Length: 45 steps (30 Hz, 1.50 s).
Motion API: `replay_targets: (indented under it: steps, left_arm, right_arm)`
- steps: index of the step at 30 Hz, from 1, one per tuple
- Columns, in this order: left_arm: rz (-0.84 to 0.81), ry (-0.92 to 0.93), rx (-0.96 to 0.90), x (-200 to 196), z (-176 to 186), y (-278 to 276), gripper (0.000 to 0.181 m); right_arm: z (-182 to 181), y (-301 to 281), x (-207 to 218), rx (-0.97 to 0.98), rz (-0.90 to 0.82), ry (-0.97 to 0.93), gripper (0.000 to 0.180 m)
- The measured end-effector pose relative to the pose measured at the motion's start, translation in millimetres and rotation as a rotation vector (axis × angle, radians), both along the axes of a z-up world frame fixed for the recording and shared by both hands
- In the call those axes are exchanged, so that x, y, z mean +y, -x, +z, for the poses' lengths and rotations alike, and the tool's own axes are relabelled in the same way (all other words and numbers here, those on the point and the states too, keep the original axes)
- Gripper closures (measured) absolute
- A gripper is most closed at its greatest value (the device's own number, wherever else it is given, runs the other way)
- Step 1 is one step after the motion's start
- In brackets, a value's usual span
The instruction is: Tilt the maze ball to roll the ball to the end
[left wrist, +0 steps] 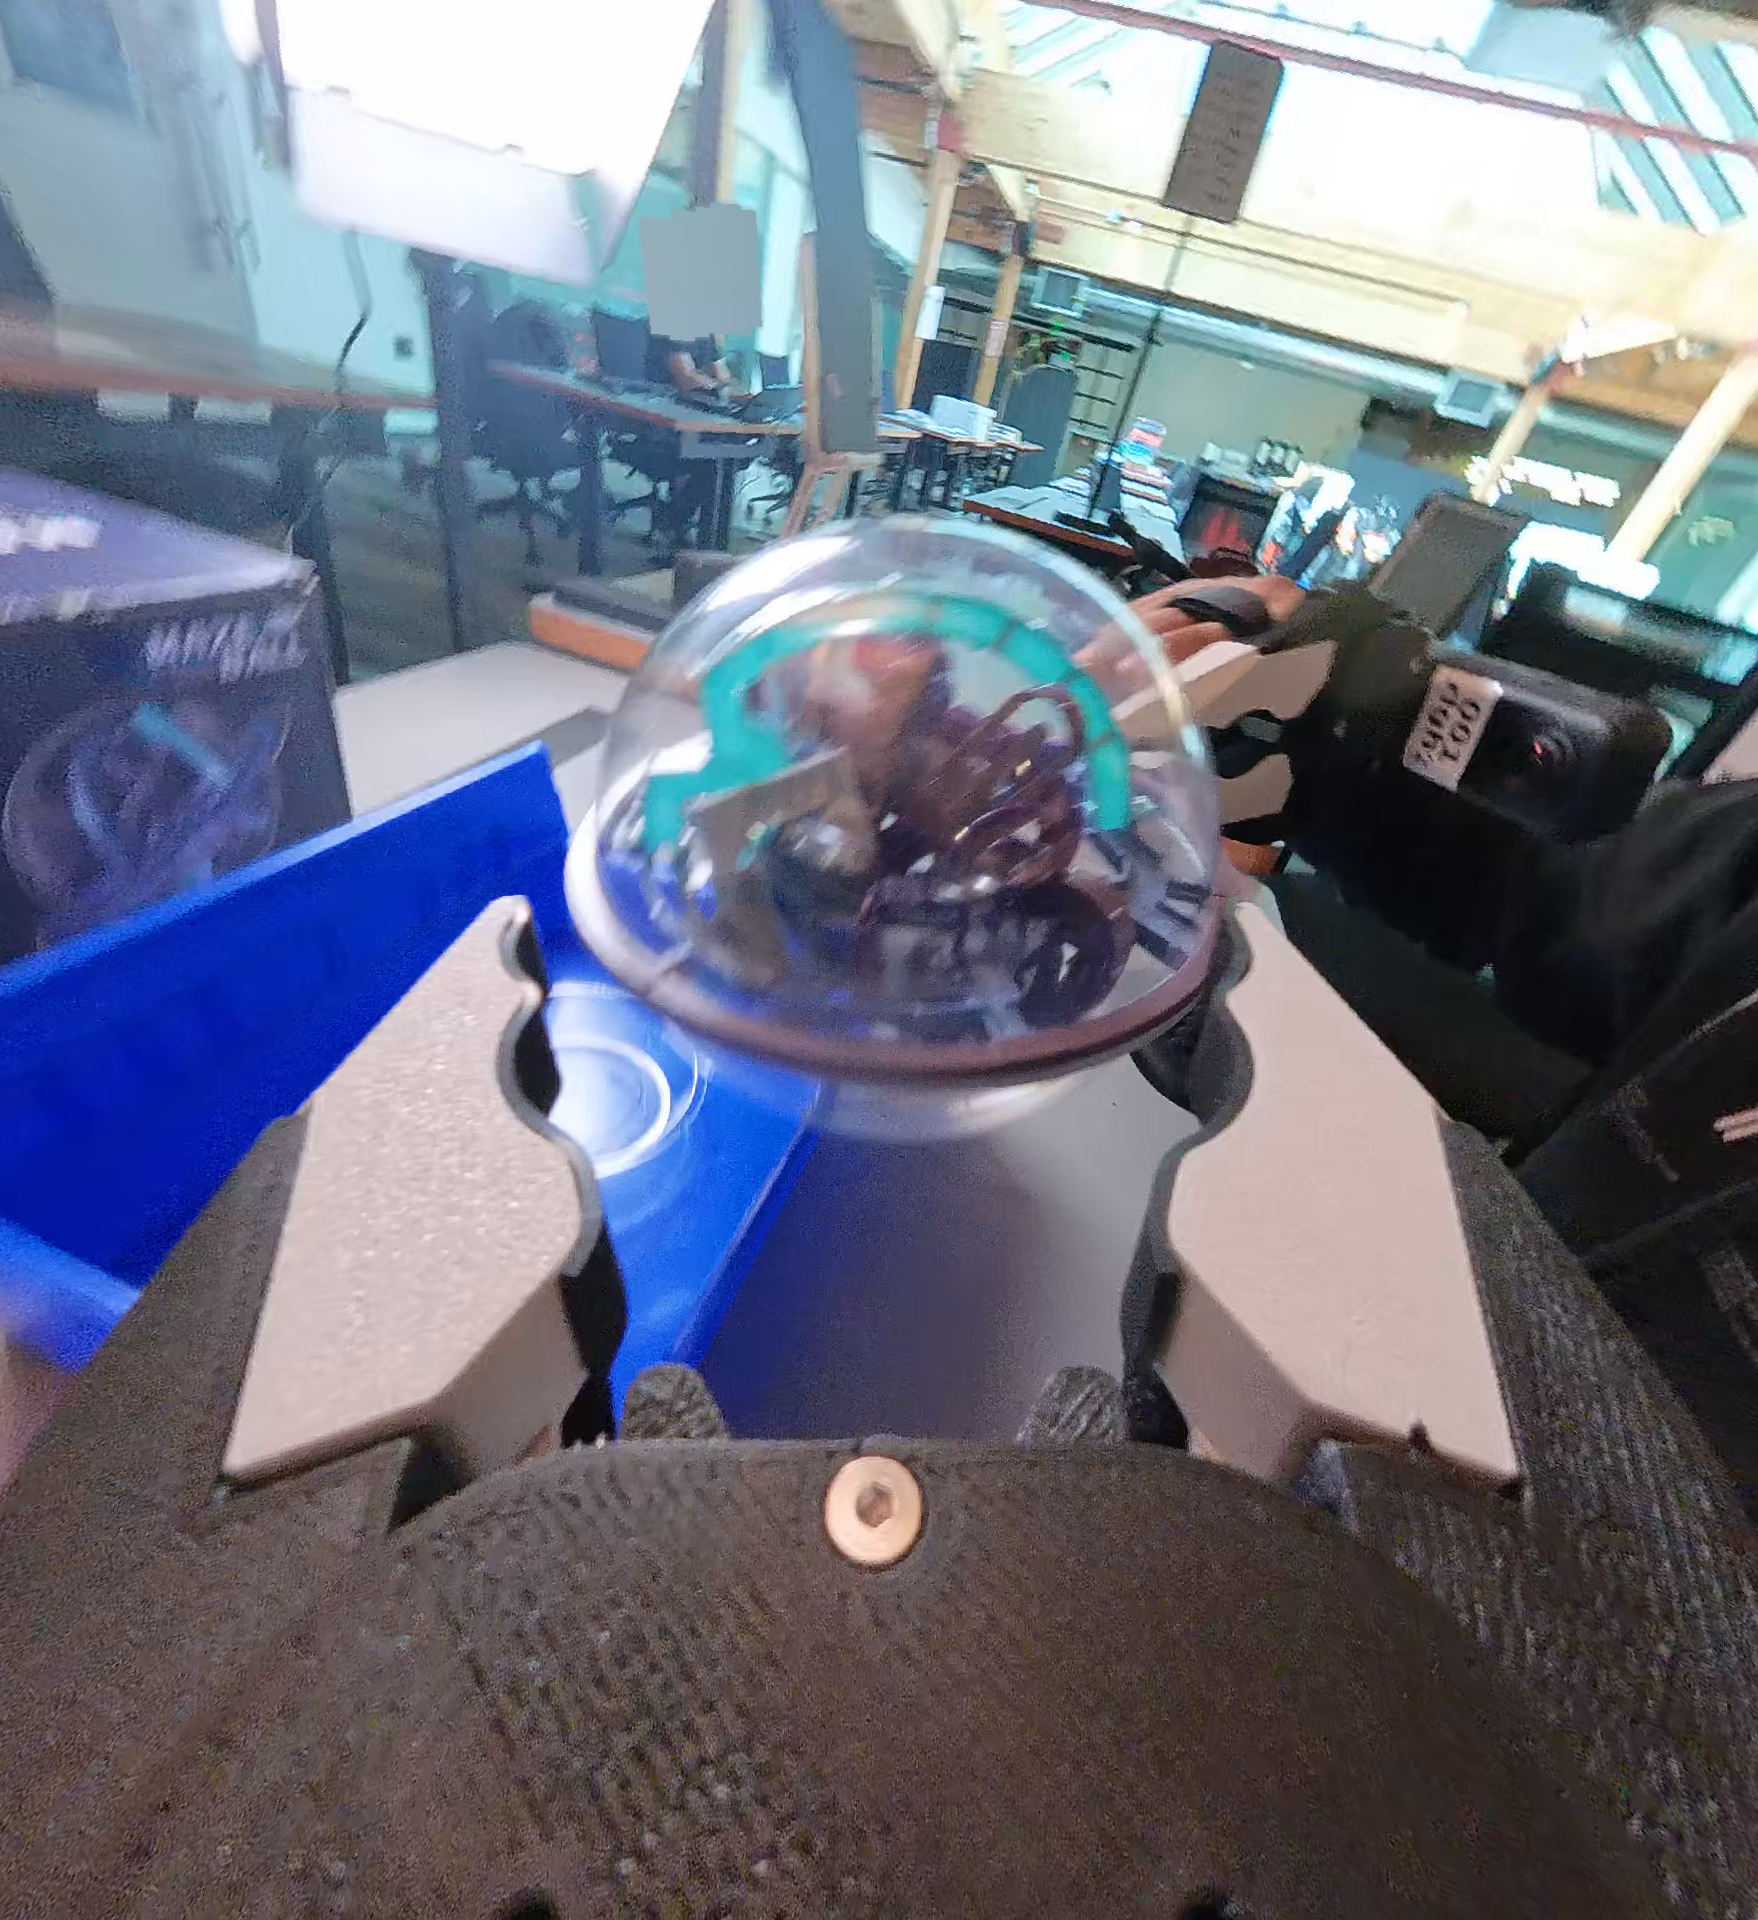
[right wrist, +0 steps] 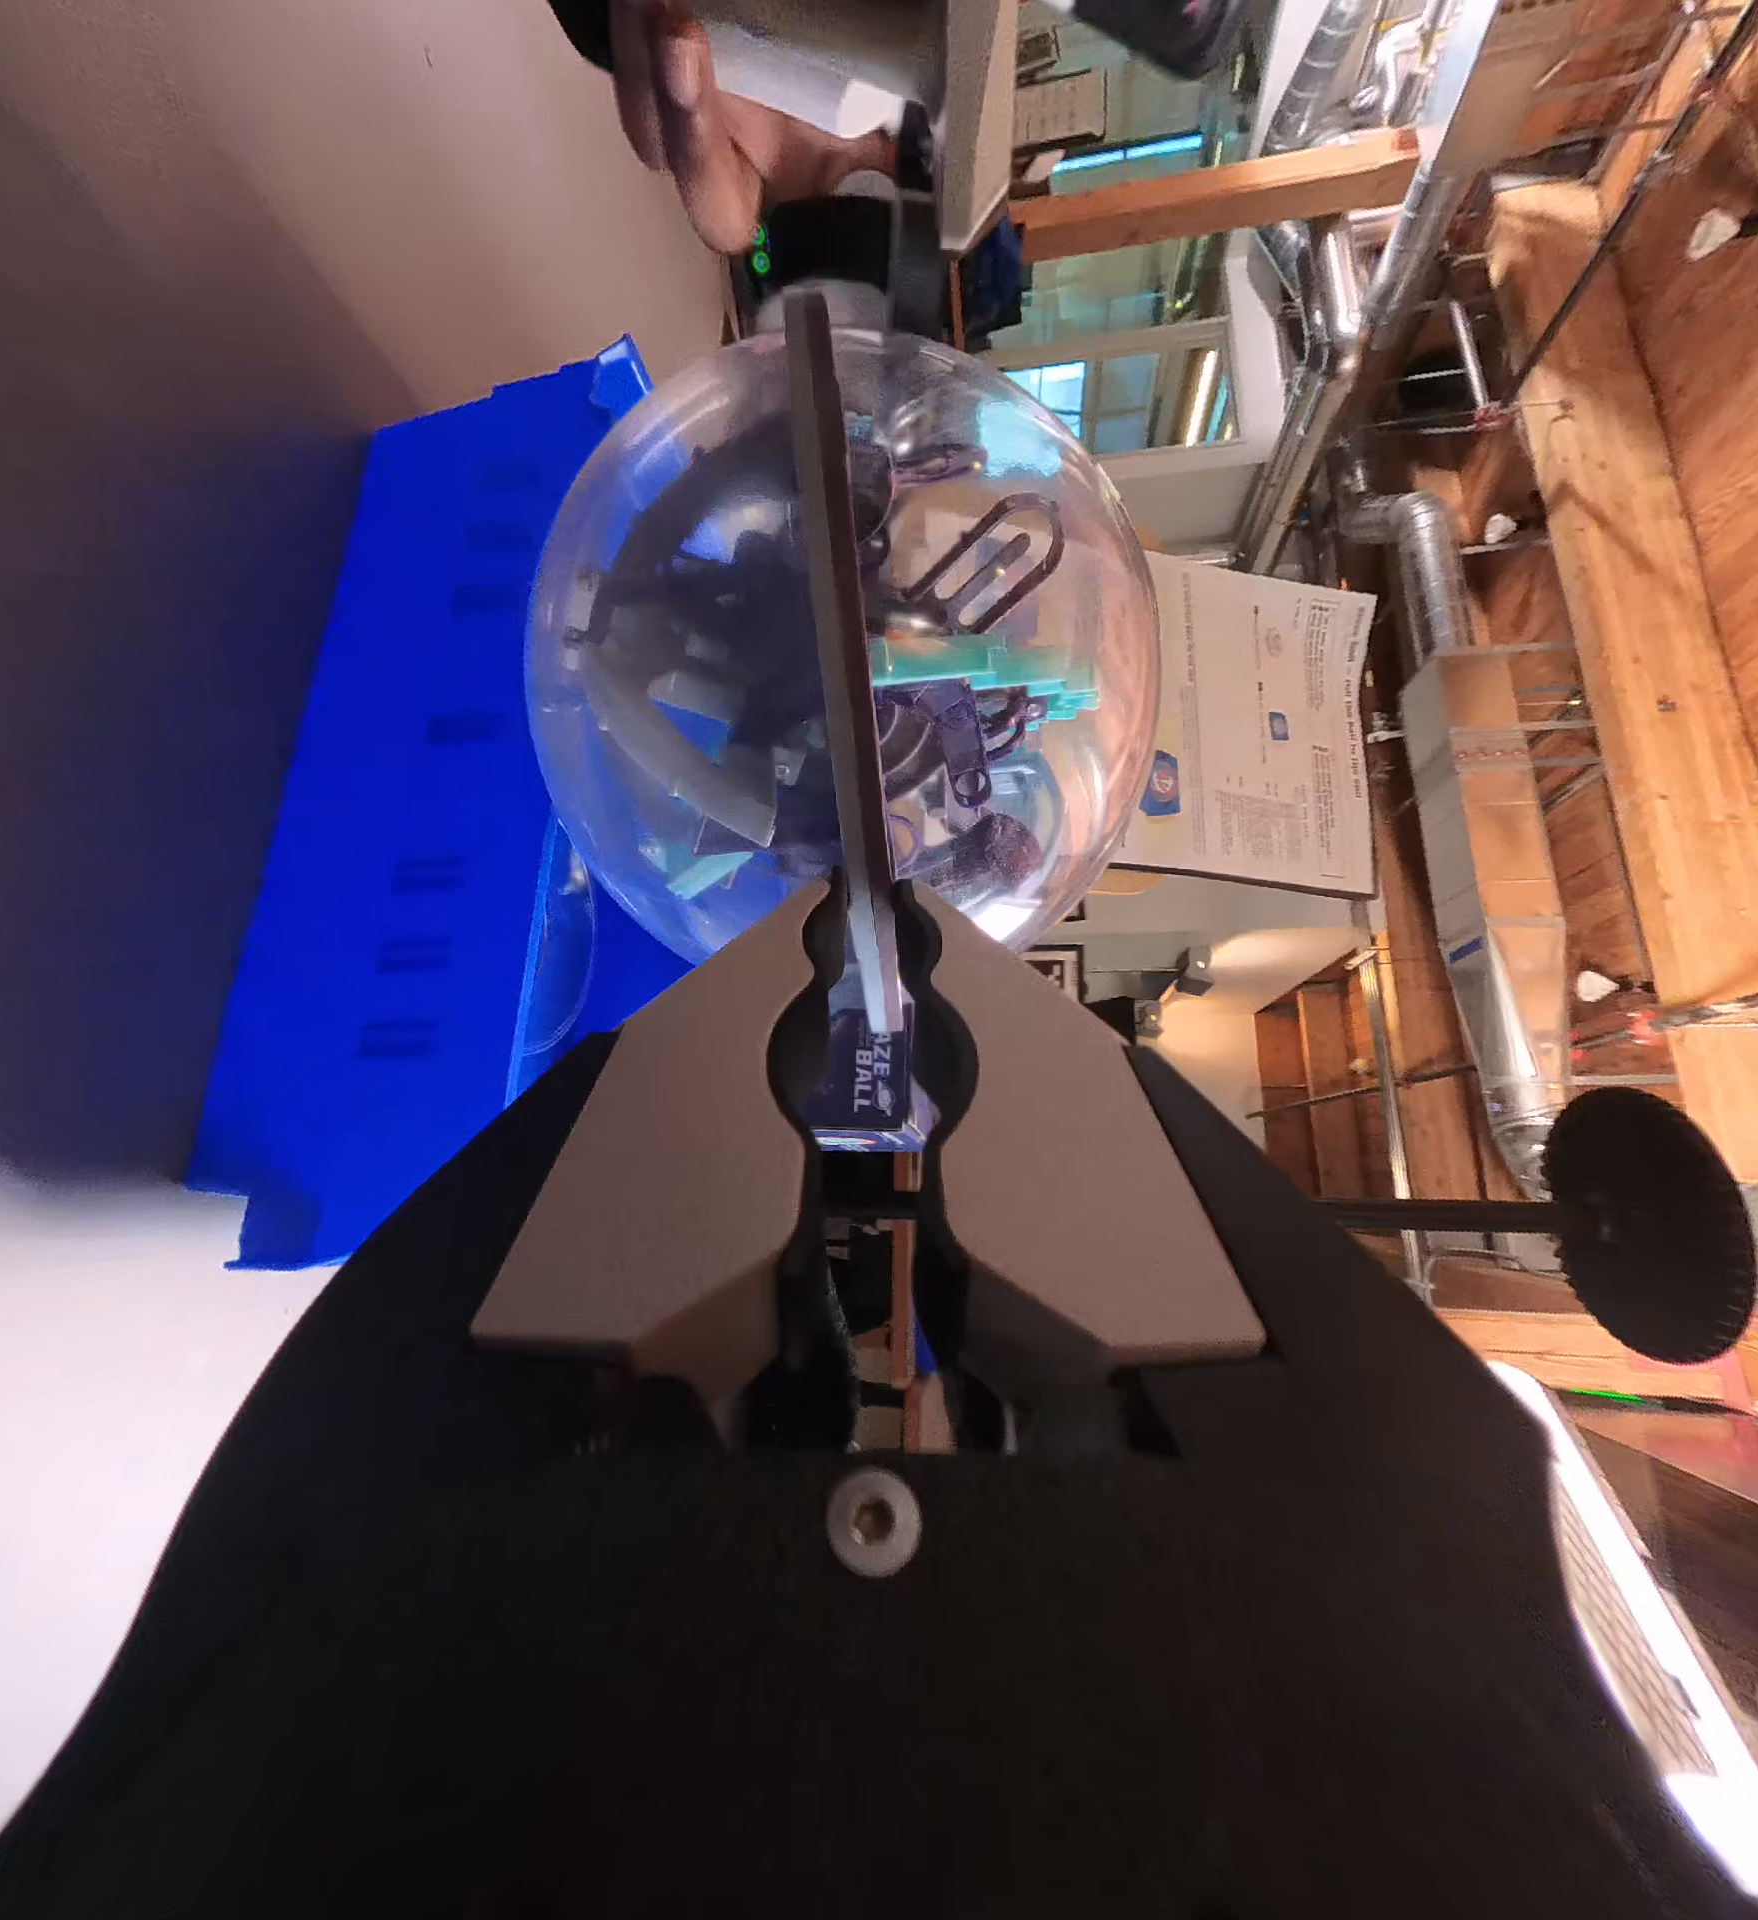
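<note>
The right tongs (right wrist: 870,914) are clamped on the flat dark rim of the maze ball (right wrist: 709,665), the fingers nearly together with only the rim between them. The ball is held in the air beside a blue bin (right wrist: 376,831) on the pale surface (right wrist: 75,1507). The left tongs (left wrist: 875,935) are spread wide; the ball (left wrist: 896,790) is seen between their fingertips, but contact cannot be told. A dark box (left wrist: 116,727) stands behind the bin (left wrist: 231,997).
</note>
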<state>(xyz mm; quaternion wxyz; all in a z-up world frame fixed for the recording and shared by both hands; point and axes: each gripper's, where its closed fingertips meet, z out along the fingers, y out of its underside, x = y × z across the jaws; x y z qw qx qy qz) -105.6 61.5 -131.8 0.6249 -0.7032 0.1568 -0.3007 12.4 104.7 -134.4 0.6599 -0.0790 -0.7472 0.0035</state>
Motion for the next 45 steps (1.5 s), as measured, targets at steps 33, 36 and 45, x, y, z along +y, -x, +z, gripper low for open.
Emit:
replay_targets:
  steps: [33, 36, 45]
  left_arm:
    - [0.037, 0.208, -0.718, -10, -42, 3, 0.173]
    - [0.052, 0.213, -0.726, -9, -47, 7, 0.173]
    - [0.028, 0.149, -0.647, -10, -51, 4, 0.181]
  right_arm:
    - [-65, -5, 19, -0.085, -0.033, 1.086, 0.127]
    - [-71, -2, 8, -0.193, 0.017, 1.316, 0.119]
    - [-53, 22, 11, -0.320, 0.078, 1.744, 0.125]
